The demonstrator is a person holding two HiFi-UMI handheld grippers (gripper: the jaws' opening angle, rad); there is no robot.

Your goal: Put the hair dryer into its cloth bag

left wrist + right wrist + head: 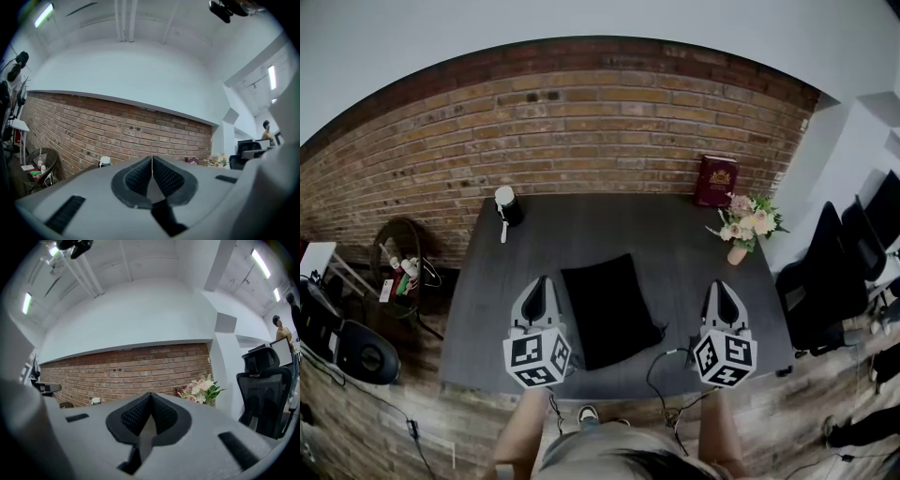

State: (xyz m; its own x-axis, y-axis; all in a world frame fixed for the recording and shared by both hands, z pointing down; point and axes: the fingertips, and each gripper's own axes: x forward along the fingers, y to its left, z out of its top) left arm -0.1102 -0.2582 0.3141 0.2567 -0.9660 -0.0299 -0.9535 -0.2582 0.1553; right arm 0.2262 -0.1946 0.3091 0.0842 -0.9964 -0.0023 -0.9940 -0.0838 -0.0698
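A black cloth bag (pixel 608 309) lies flat on the dark grey table (pixel 675 244), between my two grippers. The hair dryer (pixel 506 208), black with a white end, stands at the table's far left corner near the brick wall; its white top (pixel 104 161) peeks over the left gripper's body. My left gripper (pixel 536 285) hovers just left of the bag, shut and empty, its ribbed pads (pixel 140 176) pressed together. My right gripper (pixel 723 288) hangs over the table's right side, also shut with nothing between its pads (pixel 161 414). Both point level toward the wall.
A vase of flowers (pixel 744 225) and a dark red book (pixel 714 180) stand at the table's far right. A wire basket with bottles (pixel 400 262) sits on the floor left of the table. Black office chairs (pixel 834 272) line the right side. A cable (pixel 661 370) hangs off the near edge.
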